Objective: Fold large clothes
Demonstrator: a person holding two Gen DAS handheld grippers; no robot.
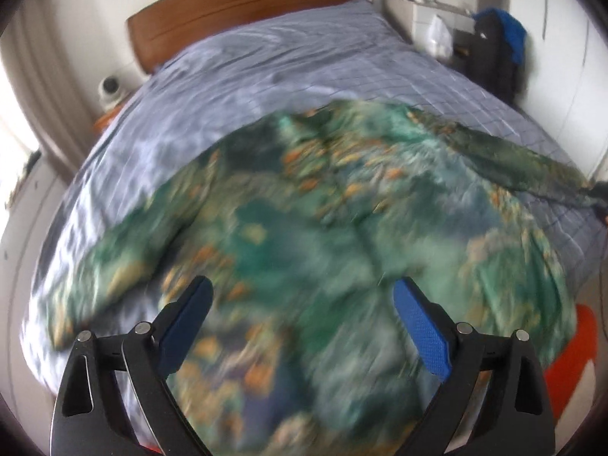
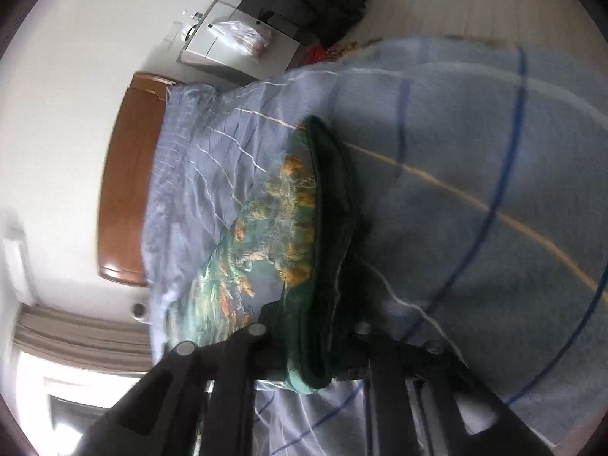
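A large green garment (image 1: 323, 228) with orange and white print lies spread on the bed, blurred by motion. My left gripper (image 1: 302, 292) hovers open above its near part, blue pads wide apart, holding nothing. In the left wrist view one sleeve (image 1: 532, 163) stretches to the far right. My right gripper (image 2: 315, 326) is shut on a bunched edge of the garment (image 2: 304, 228), which runs away from the fingers over the bed. The view is rolled sideways.
The bed has a grey-blue checked cover (image 1: 266, 76) and a wooden headboard (image 1: 247, 3). A white cabinet with dark clothes (image 1: 494, 45) stands at the far right. An orange-red object (image 1: 570, 361) lies by the bed's near right edge.
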